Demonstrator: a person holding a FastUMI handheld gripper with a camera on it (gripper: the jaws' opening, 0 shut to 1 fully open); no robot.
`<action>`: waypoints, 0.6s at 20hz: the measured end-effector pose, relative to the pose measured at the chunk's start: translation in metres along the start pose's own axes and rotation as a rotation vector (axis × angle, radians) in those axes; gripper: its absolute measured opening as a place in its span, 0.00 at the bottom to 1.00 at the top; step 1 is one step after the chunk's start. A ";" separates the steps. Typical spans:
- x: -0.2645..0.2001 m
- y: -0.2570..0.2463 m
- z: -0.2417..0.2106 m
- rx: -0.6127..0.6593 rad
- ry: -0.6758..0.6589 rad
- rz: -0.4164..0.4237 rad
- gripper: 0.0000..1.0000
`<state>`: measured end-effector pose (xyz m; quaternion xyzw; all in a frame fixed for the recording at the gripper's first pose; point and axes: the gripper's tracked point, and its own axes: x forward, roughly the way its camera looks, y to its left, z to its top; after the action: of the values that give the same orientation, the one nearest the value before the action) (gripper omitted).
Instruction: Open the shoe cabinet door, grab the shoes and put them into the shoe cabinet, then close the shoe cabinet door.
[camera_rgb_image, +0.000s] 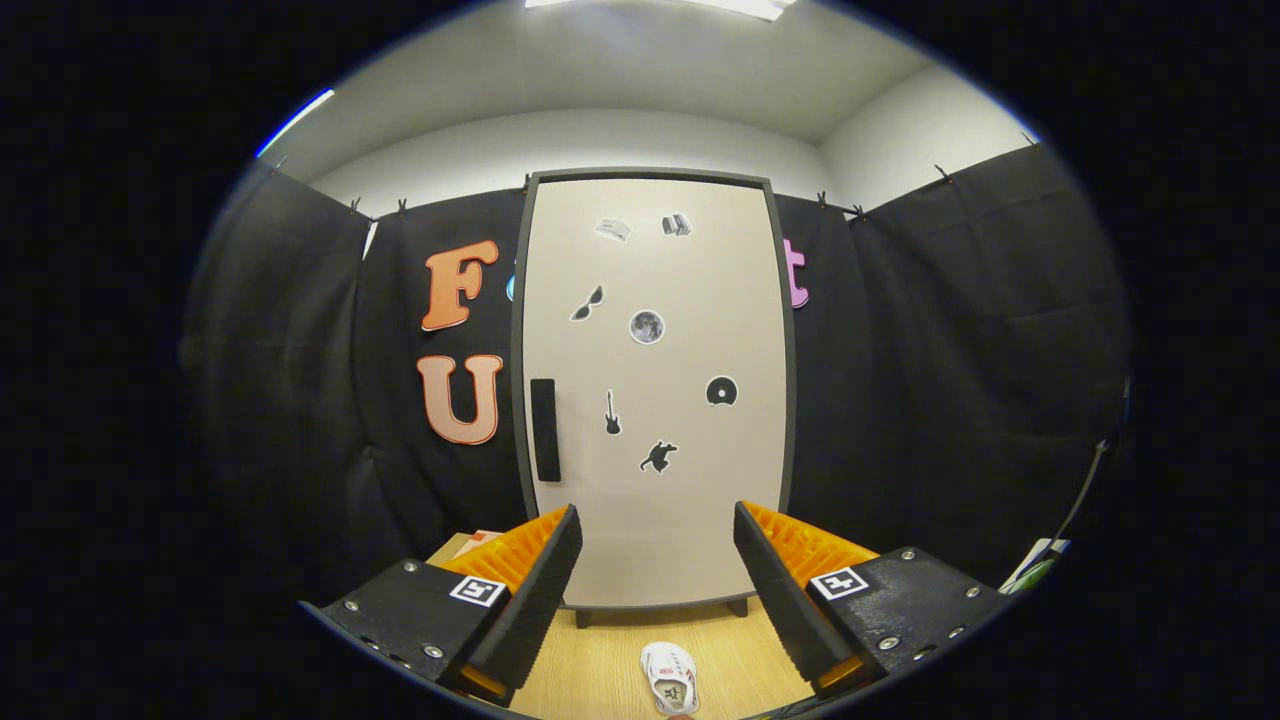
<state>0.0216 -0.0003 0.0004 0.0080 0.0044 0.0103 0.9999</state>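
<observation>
The shoe cabinet (655, 300) stands straight ahead, a tall beige box with a dark frame and short legs. Its door (690, 480) is shut and carries several small stickers. A black vertical handle (544, 429) sits on the door's left side. A small white shoe (669, 678) lies on the wooden floor (600, 660) in front of the cabinet, low between my fingers. My gripper (657, 530) is open, well back from the door, with nothing between the fingers. The handle is above and just left of the left fingertip (560, 540).
Black cloth walls hang on both sides of the cabinet. A light-coloured thing (1035, 565) shows at the far right, low by the cloth. An orange-pink edge (478, 540) peeks out behind the left finger.
</observation>
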 end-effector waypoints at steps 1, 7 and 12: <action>0.002 0.003 0.000 0.002 0.000 0.006 0.95; 0.028 0.034 0.003 -0.003 0.005 0.050 0.95; 0.073 0.077 0.003 -0.007 0.007 0.100 0.95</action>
<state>0.0928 0.0777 0.0040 0.0049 0.0073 0.0601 0.9982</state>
